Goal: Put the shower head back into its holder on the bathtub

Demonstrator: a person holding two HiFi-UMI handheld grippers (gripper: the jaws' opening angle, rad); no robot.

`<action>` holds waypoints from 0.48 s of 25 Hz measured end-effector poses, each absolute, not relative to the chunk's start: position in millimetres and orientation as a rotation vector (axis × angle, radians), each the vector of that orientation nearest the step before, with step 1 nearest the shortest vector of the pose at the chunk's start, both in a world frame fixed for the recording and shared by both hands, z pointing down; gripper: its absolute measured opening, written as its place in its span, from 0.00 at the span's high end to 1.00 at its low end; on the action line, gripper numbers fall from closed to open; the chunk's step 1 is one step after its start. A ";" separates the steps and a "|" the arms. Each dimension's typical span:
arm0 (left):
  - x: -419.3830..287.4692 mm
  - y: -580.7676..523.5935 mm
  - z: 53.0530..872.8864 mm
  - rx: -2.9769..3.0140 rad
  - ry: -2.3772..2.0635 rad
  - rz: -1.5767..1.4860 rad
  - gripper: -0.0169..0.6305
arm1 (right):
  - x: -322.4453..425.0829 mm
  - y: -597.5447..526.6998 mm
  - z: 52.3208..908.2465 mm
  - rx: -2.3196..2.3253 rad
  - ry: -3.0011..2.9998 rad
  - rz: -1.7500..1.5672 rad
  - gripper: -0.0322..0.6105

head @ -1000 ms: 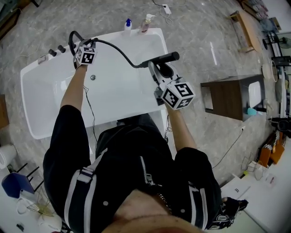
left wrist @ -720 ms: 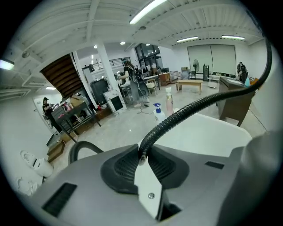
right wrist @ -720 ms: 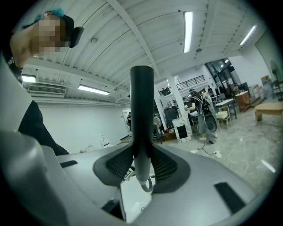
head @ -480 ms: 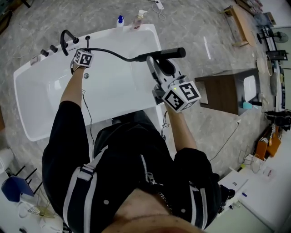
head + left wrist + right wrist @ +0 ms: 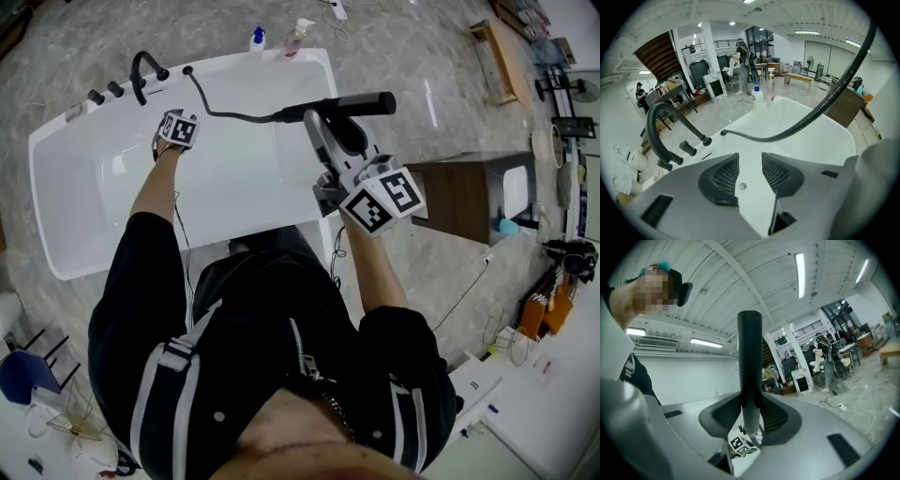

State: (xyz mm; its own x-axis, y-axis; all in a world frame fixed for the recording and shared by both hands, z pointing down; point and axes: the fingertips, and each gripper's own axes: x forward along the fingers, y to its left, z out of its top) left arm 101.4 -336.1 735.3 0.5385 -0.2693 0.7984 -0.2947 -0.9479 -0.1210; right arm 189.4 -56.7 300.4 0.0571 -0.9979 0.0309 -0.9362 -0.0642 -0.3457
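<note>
Head view, left gripper [image 5: 179,125] jaws opened off hose [image 5: 234,116], right gripper [image 5: 324,122] clamps shower head [image 5: 364,101]

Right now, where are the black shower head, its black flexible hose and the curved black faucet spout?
Black shower head [image 5: 373,100]: head view, bar's free end.
Black flexible hose [image 5: 234,116]: head view, middle stretch.
Curved black faucet spout [image 5: 680,123]: left gripper view, sloping tube.

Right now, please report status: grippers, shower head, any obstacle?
Left gripper jaws just opening, nothing between them. Right gripper shut on shower head, held over bathtub edge. Hose loops across tub toward faucet.
</note>
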 end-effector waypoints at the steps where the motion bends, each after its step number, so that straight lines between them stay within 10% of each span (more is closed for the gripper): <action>1: 98.7 -333.0 734.5 2.730 -0.507 1.405 0.74 | 188.2 -58.1 298.9 -2.092 1.983 -0.383 0.74; 12: 67.0 -301.8 677.2 2.915 -0.613 0.989 0.89 | 201.0 -105.8 302.3 -2.137 2.056 -0.293 0.74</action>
